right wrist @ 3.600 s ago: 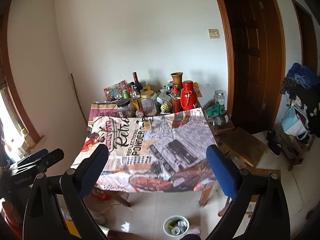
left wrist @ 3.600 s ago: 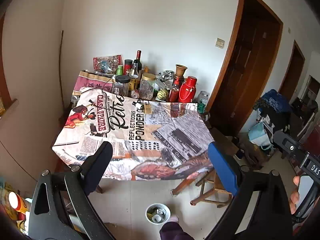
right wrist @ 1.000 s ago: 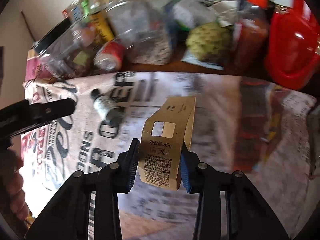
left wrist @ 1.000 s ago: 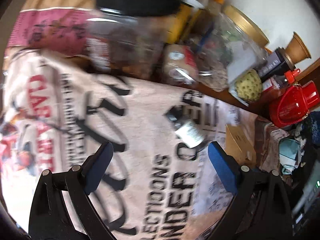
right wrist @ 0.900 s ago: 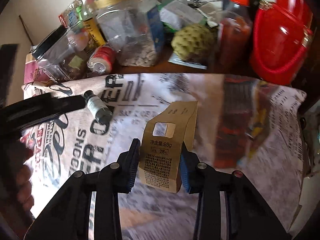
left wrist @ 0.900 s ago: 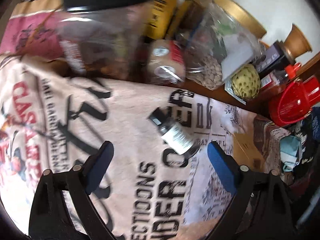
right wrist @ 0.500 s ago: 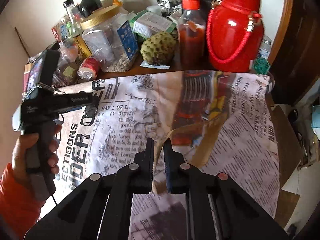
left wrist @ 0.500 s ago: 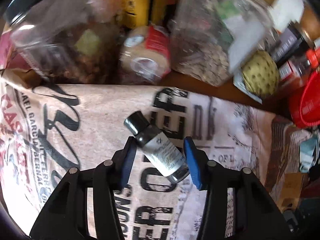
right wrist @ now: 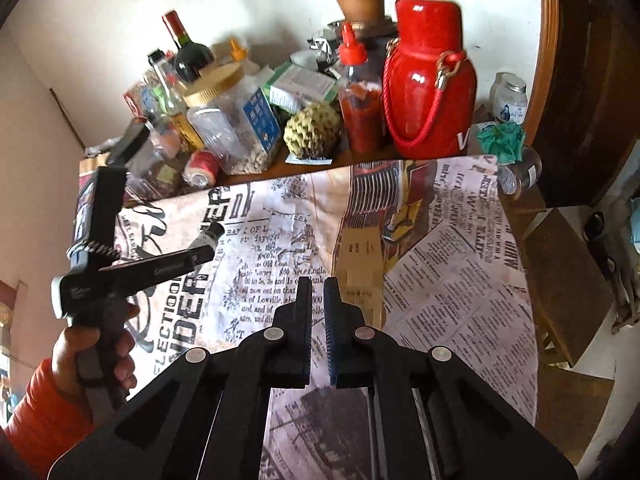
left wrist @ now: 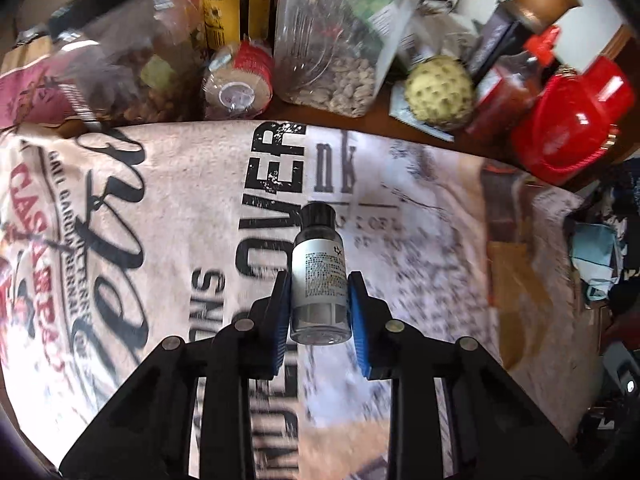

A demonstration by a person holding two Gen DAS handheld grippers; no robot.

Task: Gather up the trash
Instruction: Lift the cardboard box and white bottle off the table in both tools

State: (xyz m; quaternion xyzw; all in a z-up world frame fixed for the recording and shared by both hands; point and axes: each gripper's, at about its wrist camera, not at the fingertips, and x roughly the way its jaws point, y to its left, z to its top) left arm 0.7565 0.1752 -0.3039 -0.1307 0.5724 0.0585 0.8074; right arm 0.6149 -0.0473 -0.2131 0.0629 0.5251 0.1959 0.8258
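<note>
Printed cloth (right wrist: 460, 280) lies open in front; jars (right wrist: 236, 128) and flask (right wrist: 428, 92) crowd the far edge.

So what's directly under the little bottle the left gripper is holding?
Under the small bottle lies the printed tablecloth; the bottle and left gripper hide the print right beneath.

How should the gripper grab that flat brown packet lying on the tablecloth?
Probably across its narrow width, near the middle, coming straight down from above. The brown packet lies flat on the tablecloth with its long sides running away from the right gripper, so both sides are free for the jaws. The jaws are shut now and would need opening first.
</note>
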